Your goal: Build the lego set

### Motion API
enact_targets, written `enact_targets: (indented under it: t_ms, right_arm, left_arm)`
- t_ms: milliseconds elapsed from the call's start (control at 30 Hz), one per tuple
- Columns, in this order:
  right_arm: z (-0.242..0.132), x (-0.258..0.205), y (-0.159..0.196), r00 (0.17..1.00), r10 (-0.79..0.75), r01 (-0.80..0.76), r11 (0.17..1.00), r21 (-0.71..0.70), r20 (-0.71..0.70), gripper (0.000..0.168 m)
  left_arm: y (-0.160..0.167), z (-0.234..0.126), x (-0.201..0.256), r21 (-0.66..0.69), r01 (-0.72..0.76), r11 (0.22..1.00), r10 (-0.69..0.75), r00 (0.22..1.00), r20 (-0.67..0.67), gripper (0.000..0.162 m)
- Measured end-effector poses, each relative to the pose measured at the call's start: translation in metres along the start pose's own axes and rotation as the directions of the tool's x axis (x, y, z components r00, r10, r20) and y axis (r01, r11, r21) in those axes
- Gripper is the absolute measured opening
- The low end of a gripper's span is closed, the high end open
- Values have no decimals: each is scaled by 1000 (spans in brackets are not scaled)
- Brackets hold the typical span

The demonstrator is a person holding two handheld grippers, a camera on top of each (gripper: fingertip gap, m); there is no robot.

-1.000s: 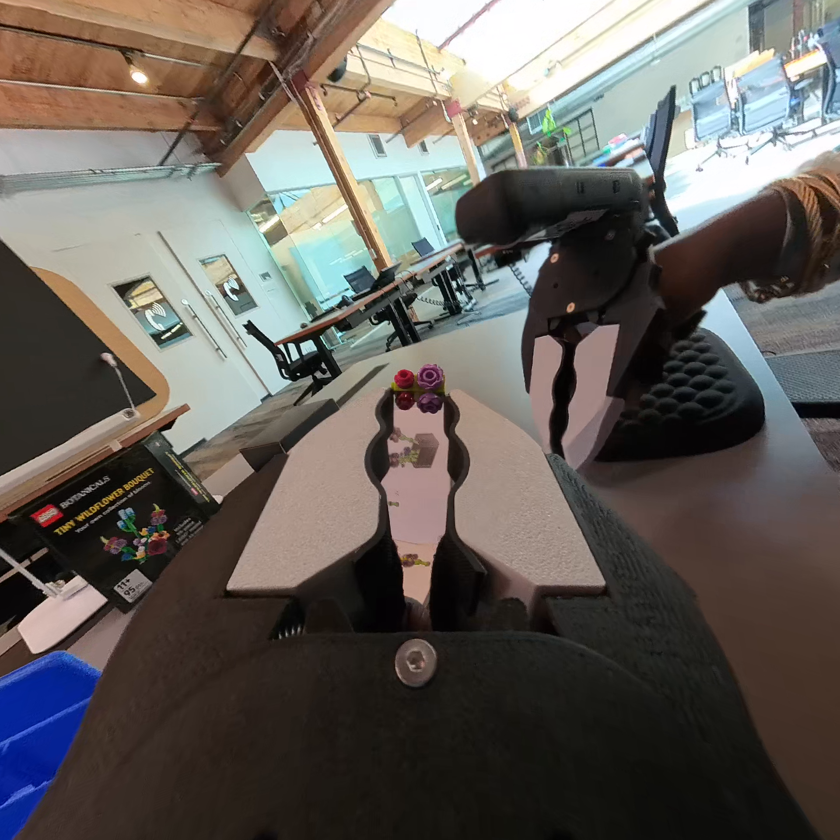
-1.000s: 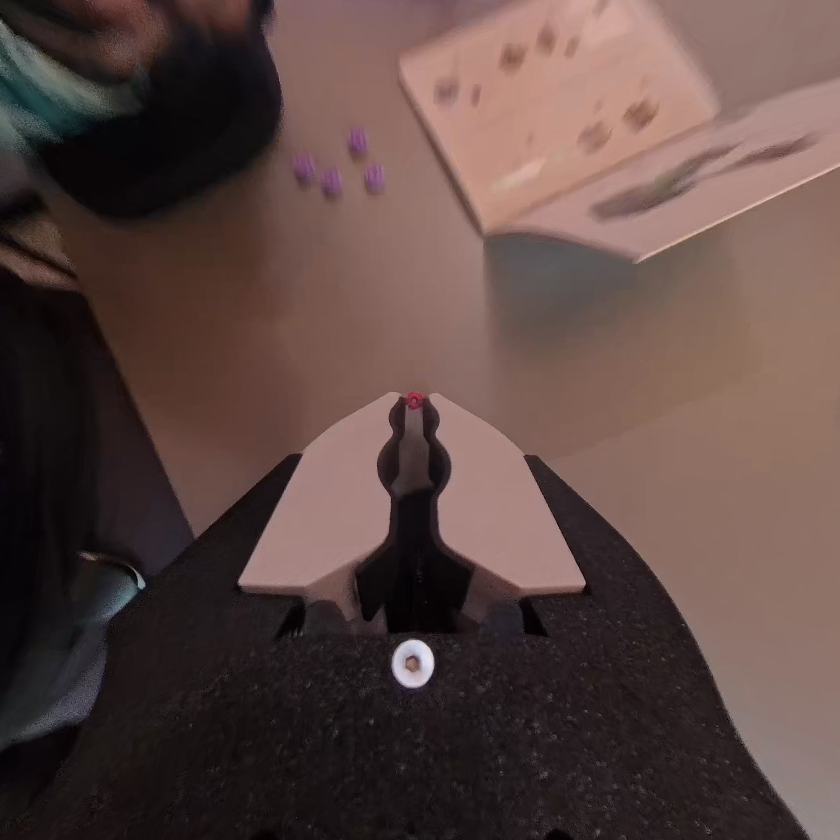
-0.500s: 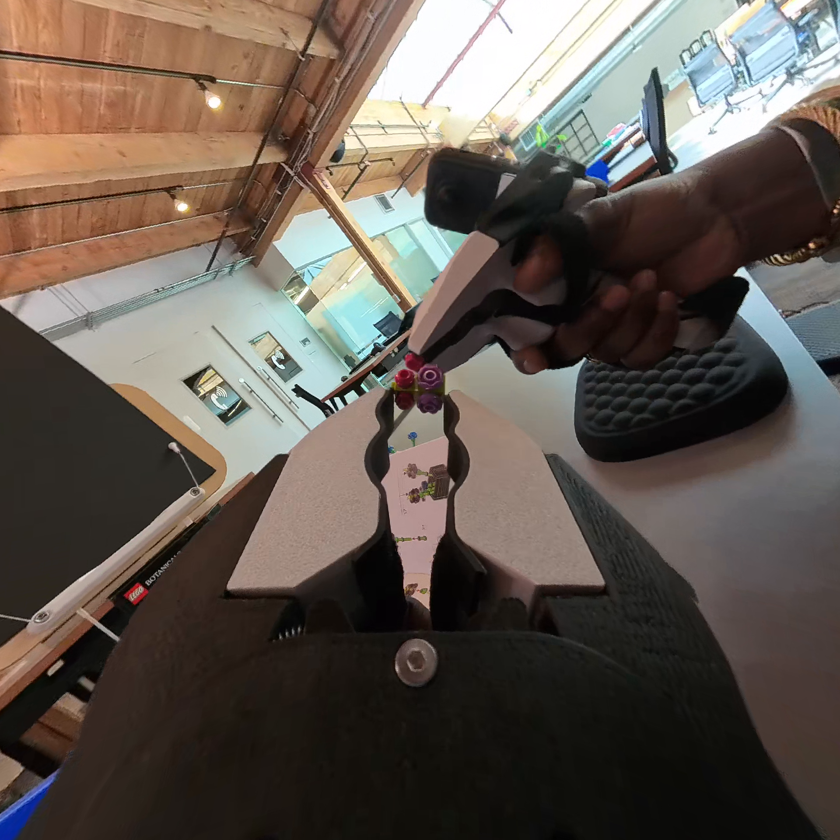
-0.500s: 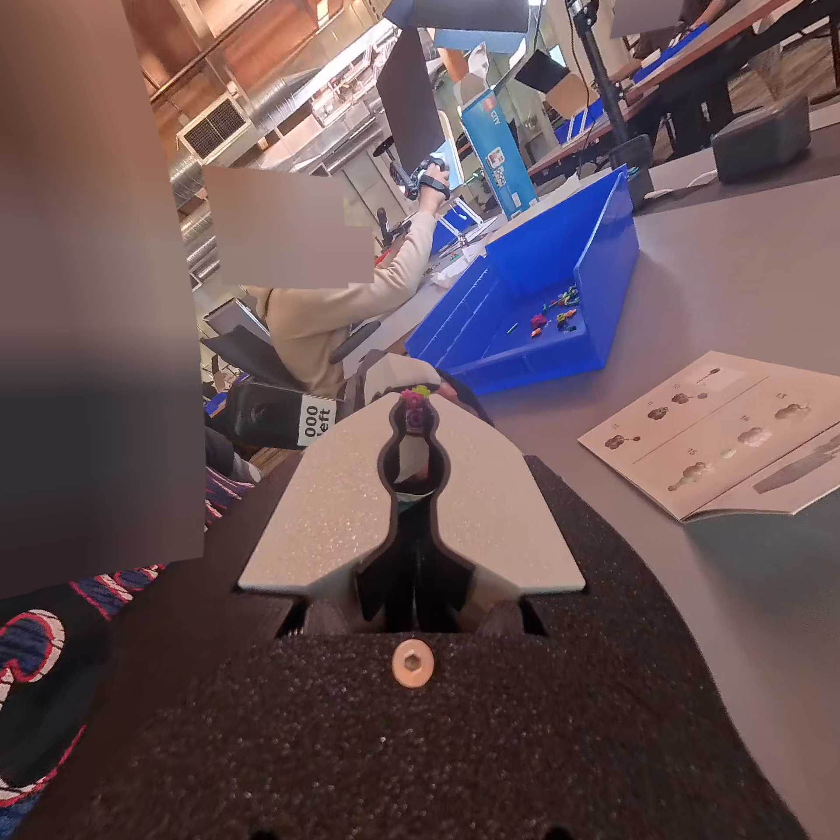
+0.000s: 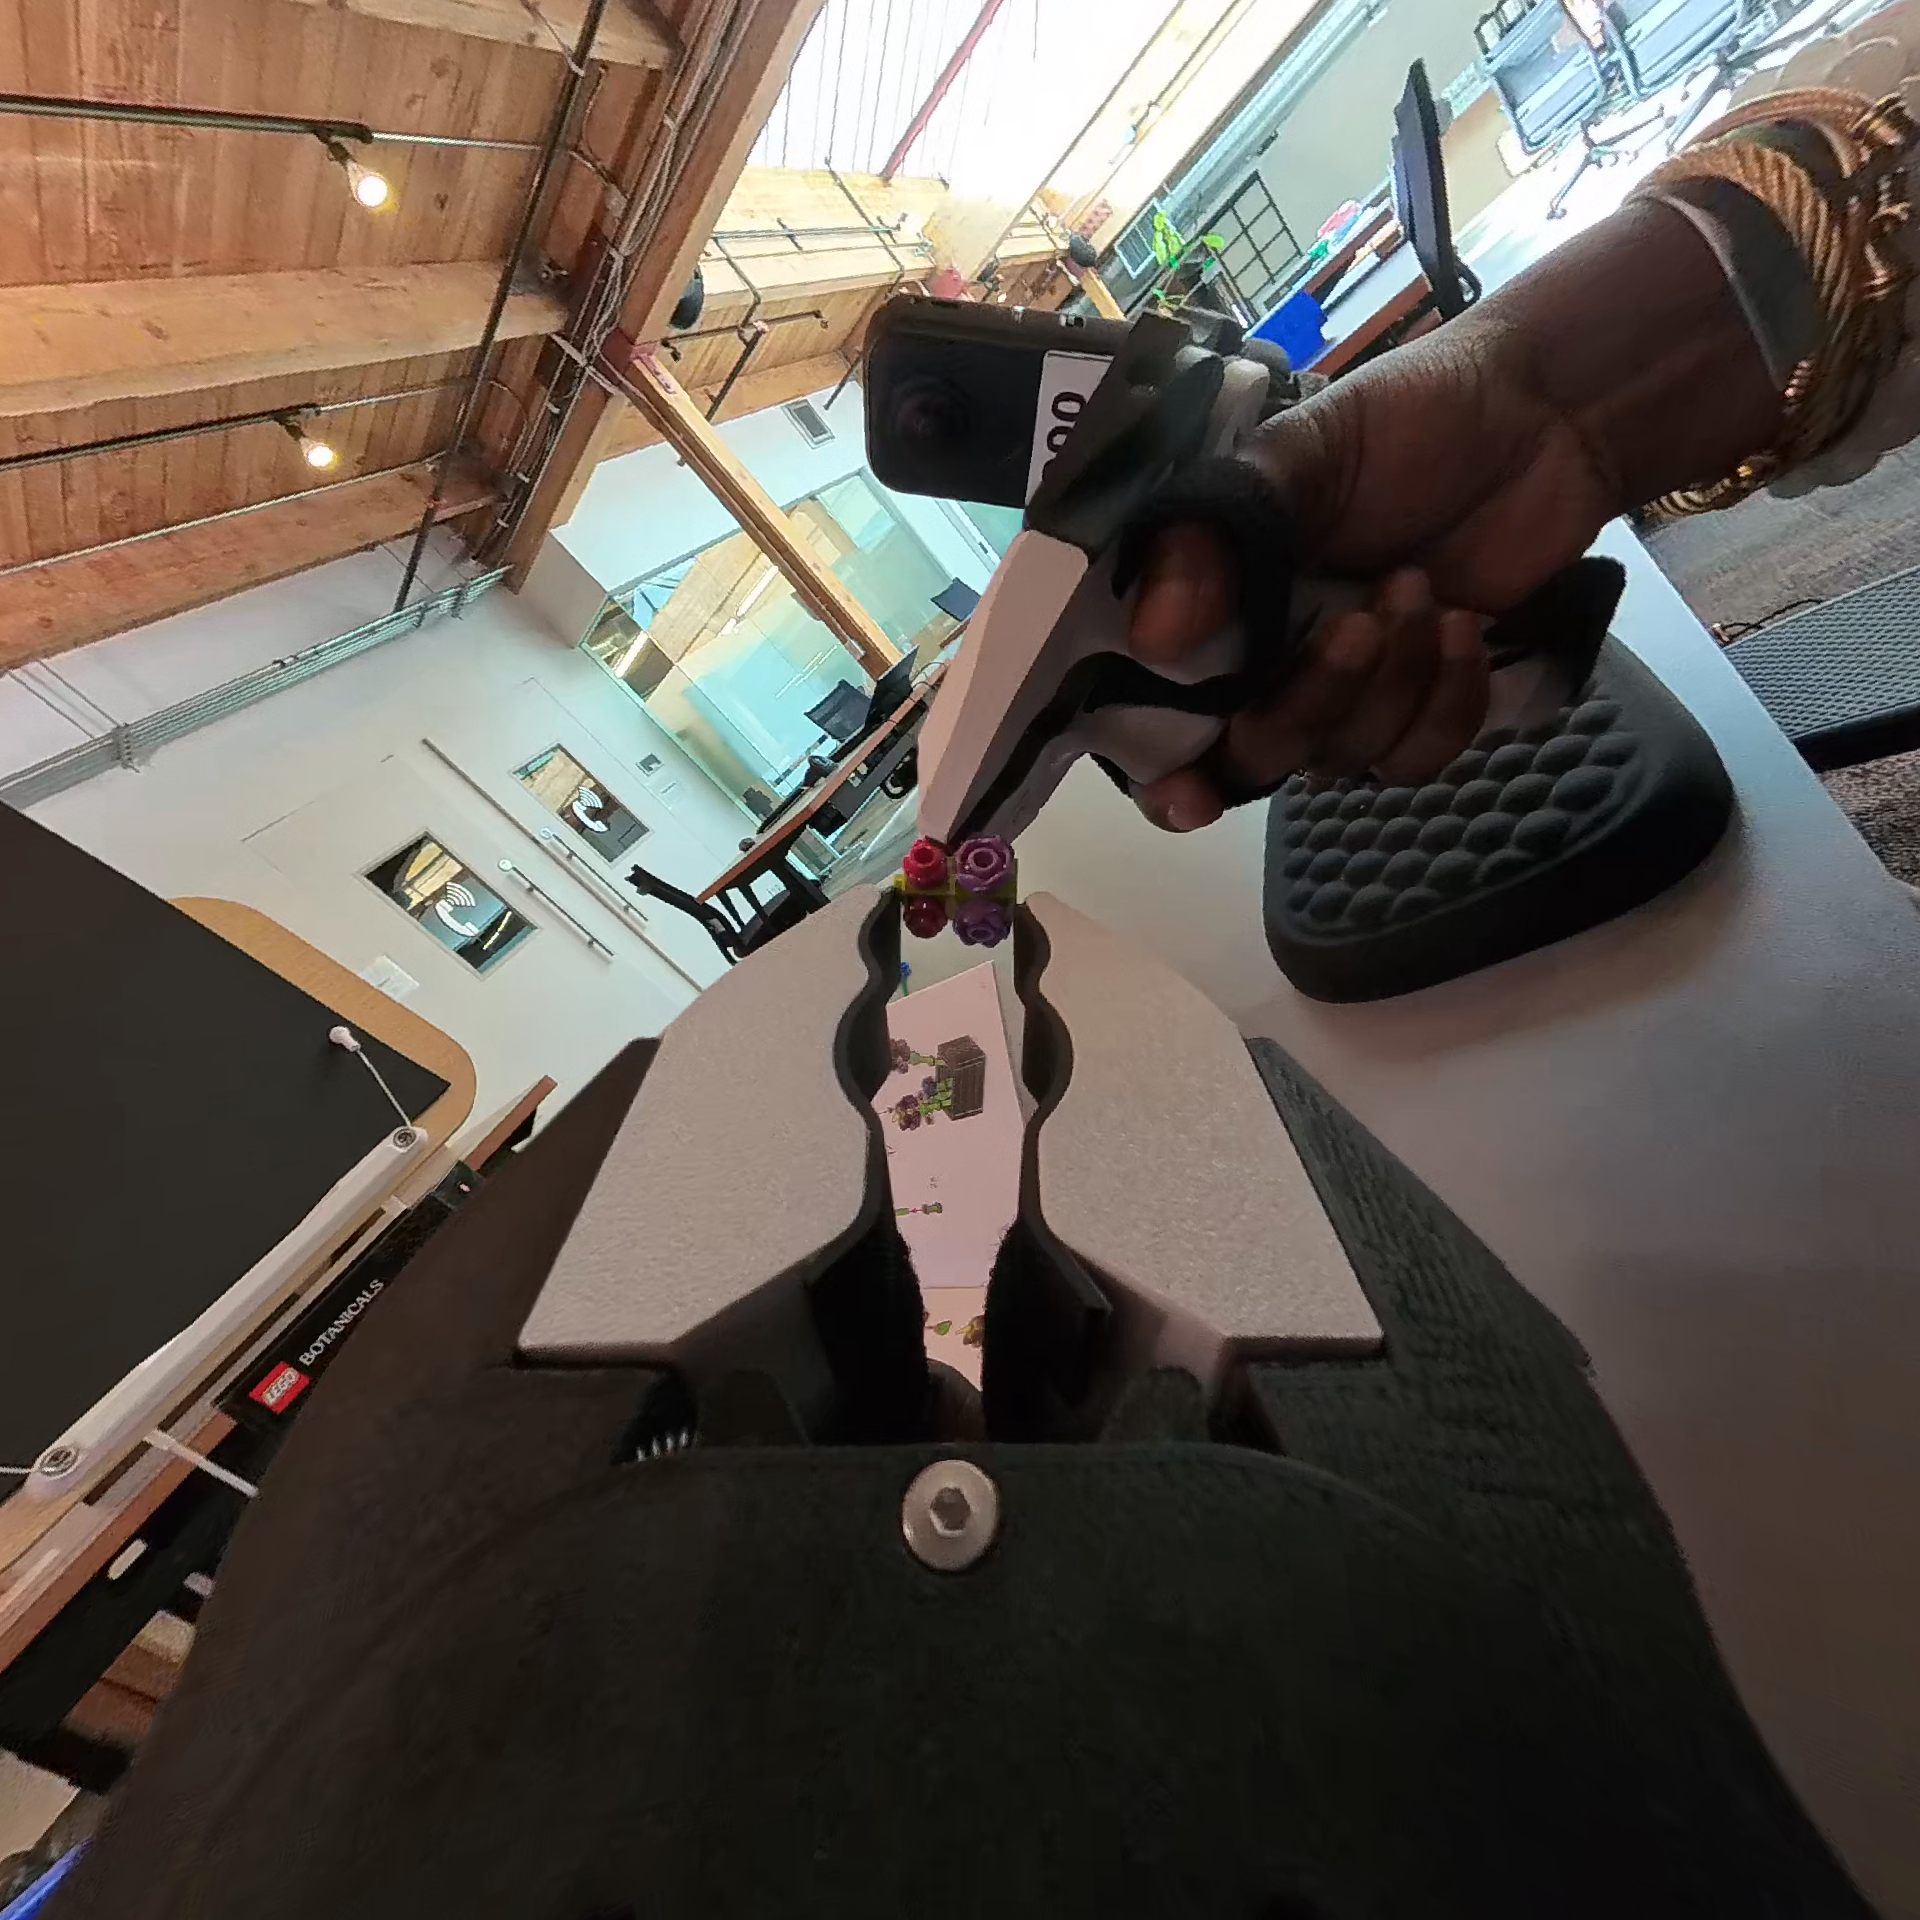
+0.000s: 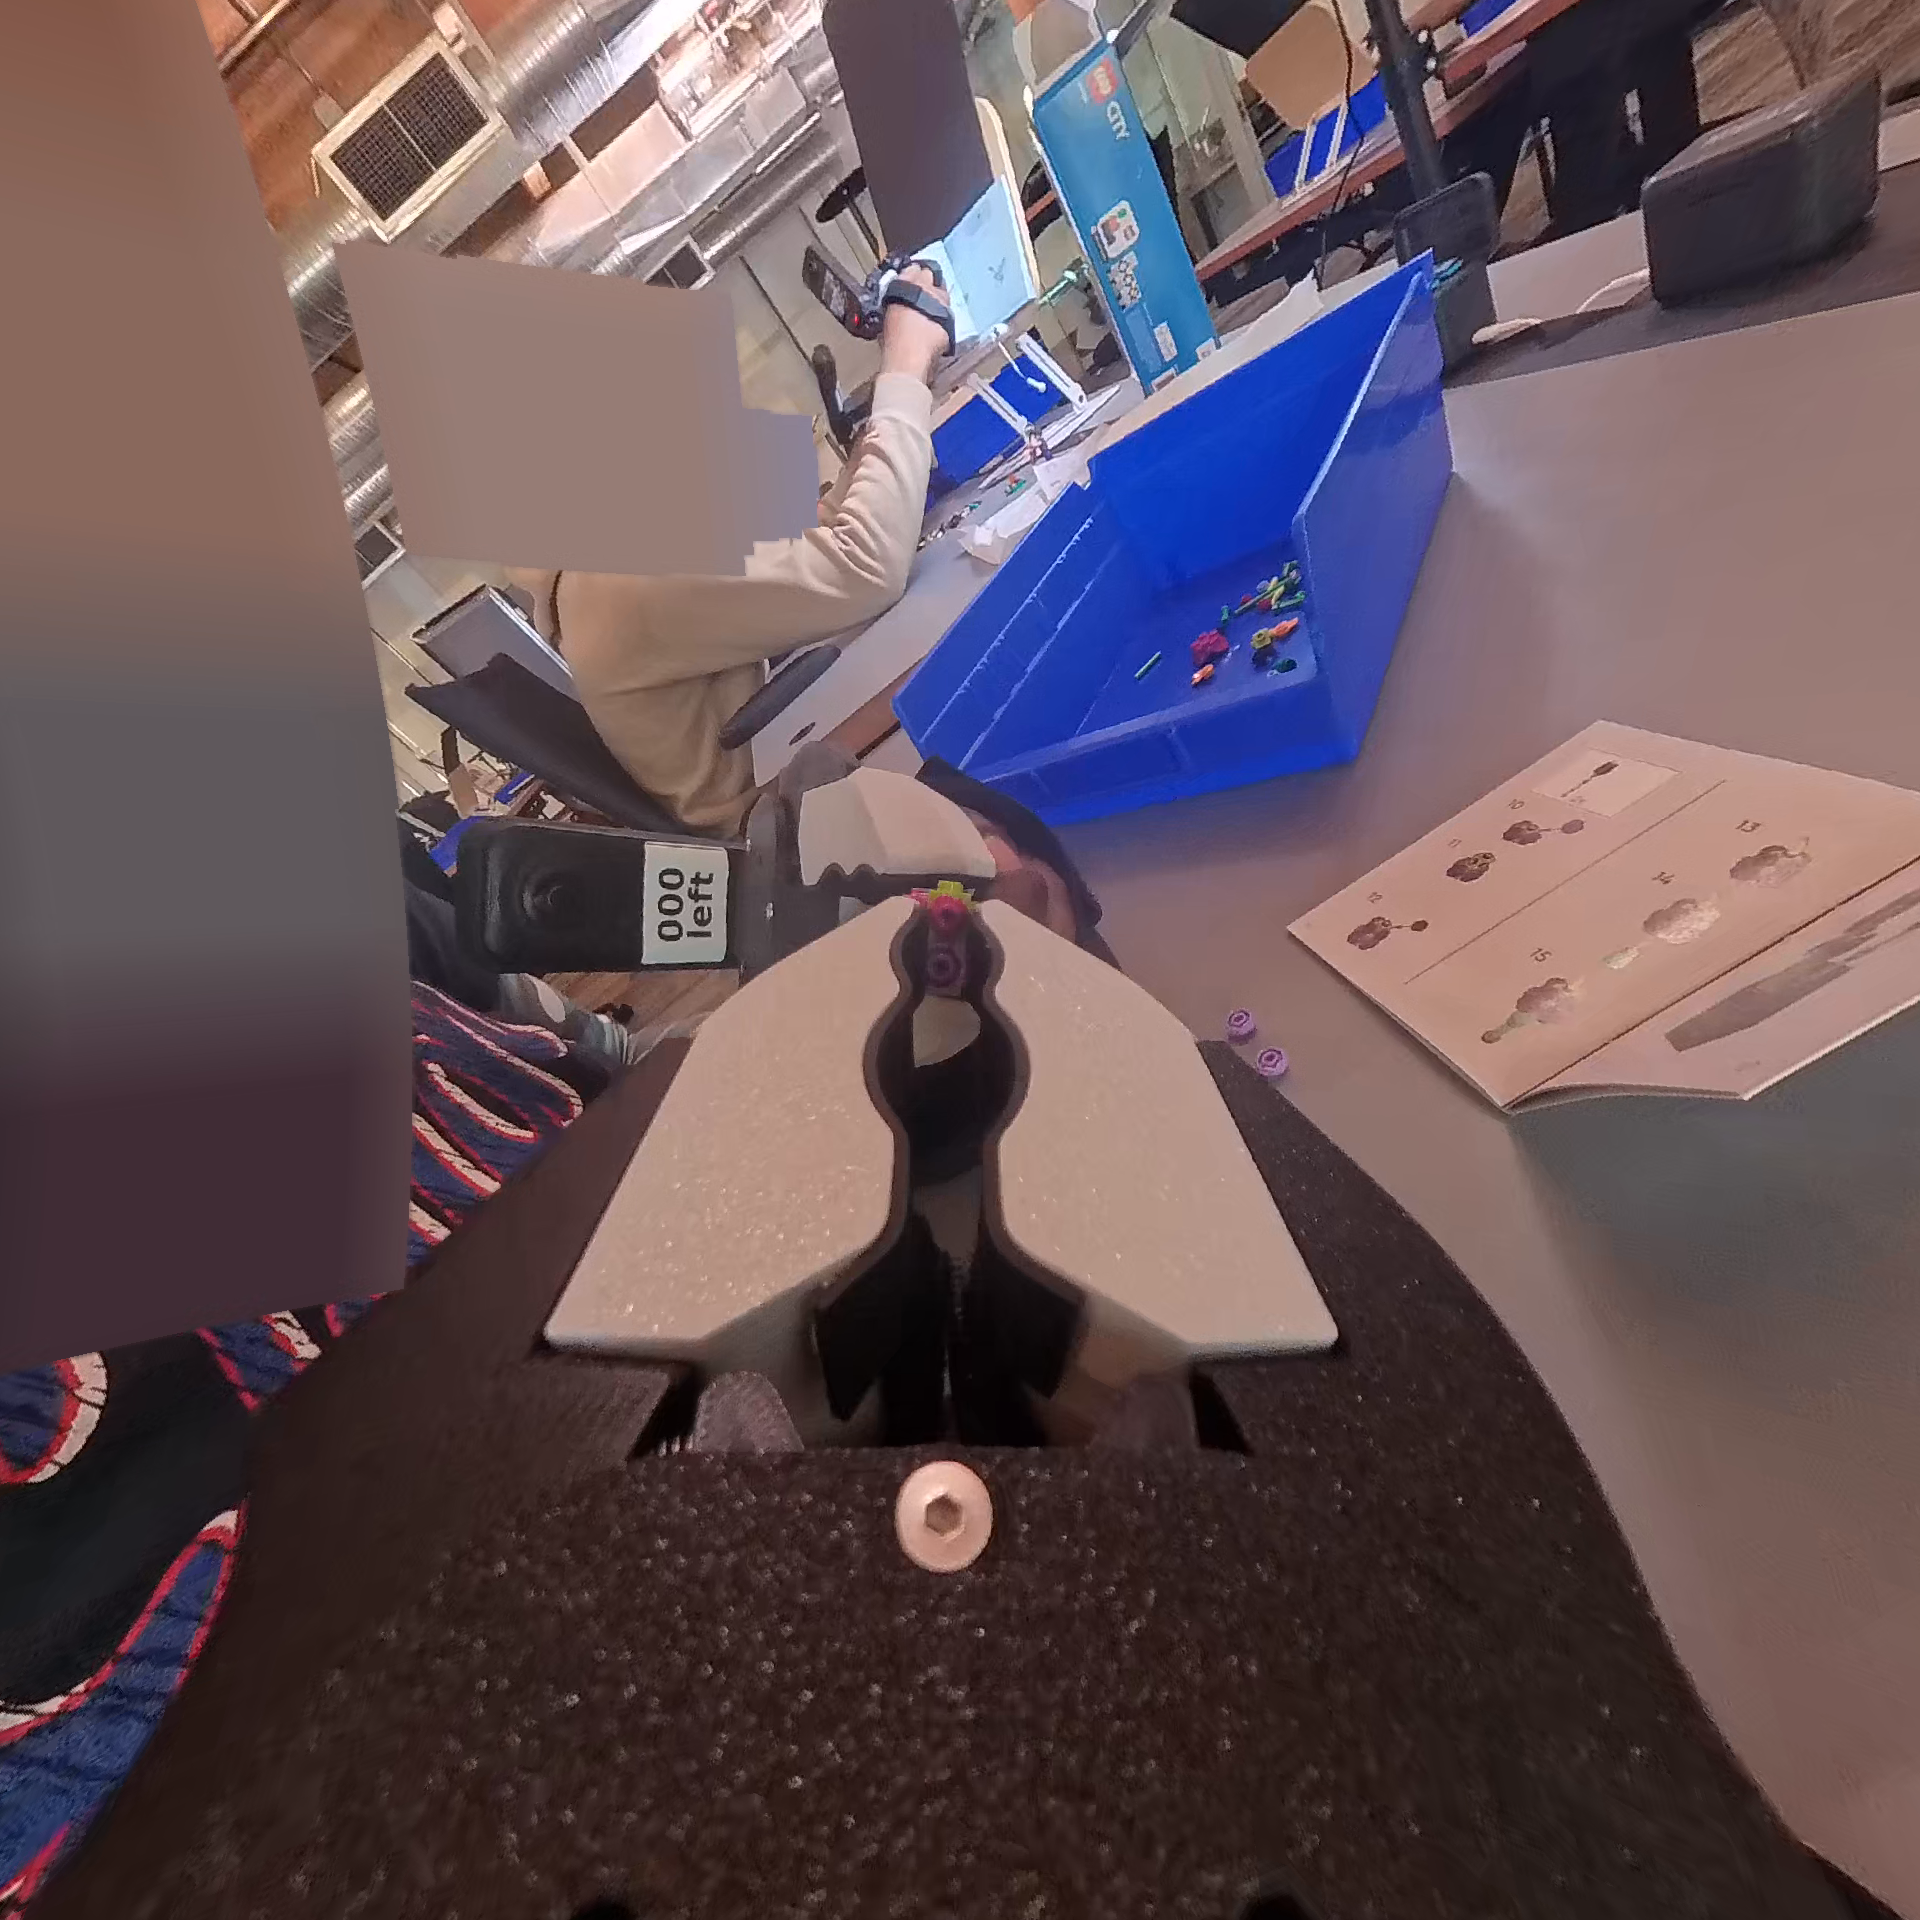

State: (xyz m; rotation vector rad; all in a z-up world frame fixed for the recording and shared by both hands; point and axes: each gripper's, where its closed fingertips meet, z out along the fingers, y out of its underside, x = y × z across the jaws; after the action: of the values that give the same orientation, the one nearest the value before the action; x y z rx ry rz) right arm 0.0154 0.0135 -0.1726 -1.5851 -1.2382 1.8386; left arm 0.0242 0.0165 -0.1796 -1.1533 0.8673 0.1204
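Observation:
My left gripper (image 5: 956,916) is shut on a small flower cluster (image 5: 982,891): a lime green piece with red and purple flower studs. It holds the cluster up in the air. My right gripper (image 5: 943,837), held by a hand, points down at the cluster from the upper right. It is shut on a small red flower piece (image 5: 925,860) that touches the cluster's top left. In the right wrist view my right gripper (image 6: 943,906) meets the cluster (image 6: 945,961) at its tips, with the left gripper (image 6: 894,831) just behind.
An open instruction booklet (image 6: 1621,914) lies on the grey table, with two loose purple flower pieces (image 6: 1242,1023) beside it. A blue bin (image 6: 1382,499) with several loose pieces stands behind. A black bumpy pad (image 5: 1486,842) and the set's box (image 5: 312,1361) are nearby. A person sits at another table. My two grippers' fingertips are within a few centimetres of each other.
My right gripper rose from the table with the red piece and came to the cluster. My left gripper tilted upward, still holding the cluster.

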Motion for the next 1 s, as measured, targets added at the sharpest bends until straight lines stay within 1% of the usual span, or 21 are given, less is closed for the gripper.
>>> enact_targets:
  t_ms: [100, 333, 467, 600, 700, 800, 867, 900, 933, 967, 1000]
  right_arm:
    - [-1, 1, 4, 1000, 10, -10, 1000, -30, 7, 7]
    - [-7, 2, 20, 1000, -9, 10, 987, -163, 8, 7]
    - [-9, 3, 24, 1000, -10, 10, 979, -202, 3, 7]
    - [-9, 4, 24, 1000, 14, -13, 986, -168, 4, 7]
    - [-9, 7, 26, 1000, 16, -17, 987, -158, -13, 7]
    - [-9, 7, 24, 1000, 17, -20, 990, -137, -23, 7]
    - [-8, 0, 14, 999, 29, -28, 997, -72, 15, 7]
    - [-8, -4, 5, 996, 66, -66, 998, -16, 52, 14]
    - [-7, -6, -2, 991, 111, -114, 993, 38, 80, 31]
    - [-6, -6, -7, 983, 151, -160, 983, 87, 107, 43]
    - [-5, -5, -9, 976, 179, -194, 973, 126, 122, 47]
  left_arm:
    - [1, 0, 4, -1, 3, 1000, -4, 1000, -28, 21]
    - [4, 0, 20, -14, -12, 1000, 10, 991, -130, 20]
    - [5, 1, 24, -23, -13, 1000, 9, 989, -148, 20]
    - [6, 2, 24, -32, 17, 999, -22, 989, -144, 20]
    - [9, 3, 26, -54, -12, 998, 4, 989, -147, 20]
    - [9, 3, 25, -48, 5, 999, -12, 989, -146, 20]
    - [3, 4, 19, -11, 37, 999, -38, 993, -115, 21]
    - [-4, 5, 12, 28, 80, 996, -78, 993, -89, 21]
    - [-8, 6, 4, 54, 122, 991, -119, 991, -55, 21]
    - [-8, 7, -5, 64, 140, 988, -140, 990, -9, 21]
    - [-7, 6, -13, 70, 142, 987, -144, 989, 33, 21]
